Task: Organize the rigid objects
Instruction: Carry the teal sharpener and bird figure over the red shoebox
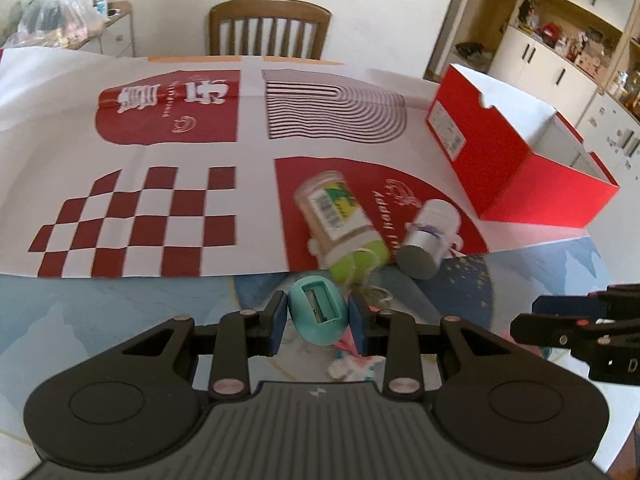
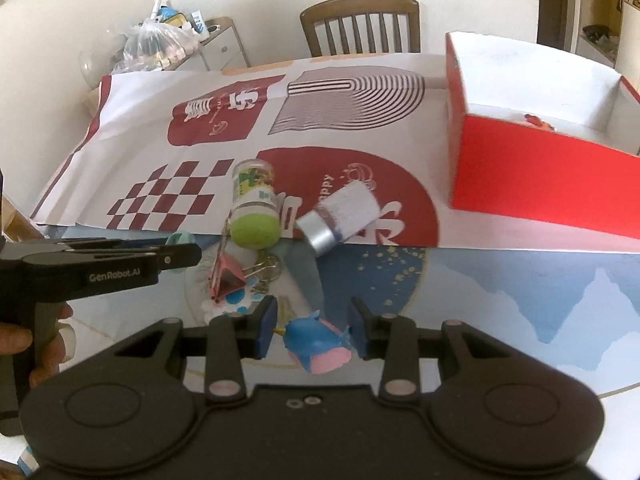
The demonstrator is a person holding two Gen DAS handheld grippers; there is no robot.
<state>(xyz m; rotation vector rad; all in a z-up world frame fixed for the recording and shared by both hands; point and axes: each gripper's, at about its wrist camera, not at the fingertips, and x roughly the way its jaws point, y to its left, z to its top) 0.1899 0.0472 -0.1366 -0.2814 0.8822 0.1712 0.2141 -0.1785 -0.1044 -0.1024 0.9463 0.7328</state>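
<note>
Two grippers, both loaded. Left gripper (image 1: 318, 322) is pinching a teal sharpener (image 1: 318, 316) btwn its blue pads, slot facing the cam. Right gripper (image 2: 314, 334) is clamping a blue-and-pink toy (image 2: 318, 346), pads pressing on both flanks. Both are hanging clear above the bench (image 2: 520, 280). Moving outward: pink clip (image 2: 224, 276) and keyring bits are lying just ahead, then a green-capped jar (image 2: 254, 204) and a silver-capped bottle (image 2: 344, 212) lying on their sides at the mat's near edge. Key relation: red box (image 2: 540, 176) is sitting ahead and to the right of both grippers, open top up, long axis running away from the cams. Right hand is nearer it, so prob drops first; left has farther to go, across the jar and bottle.
</note>
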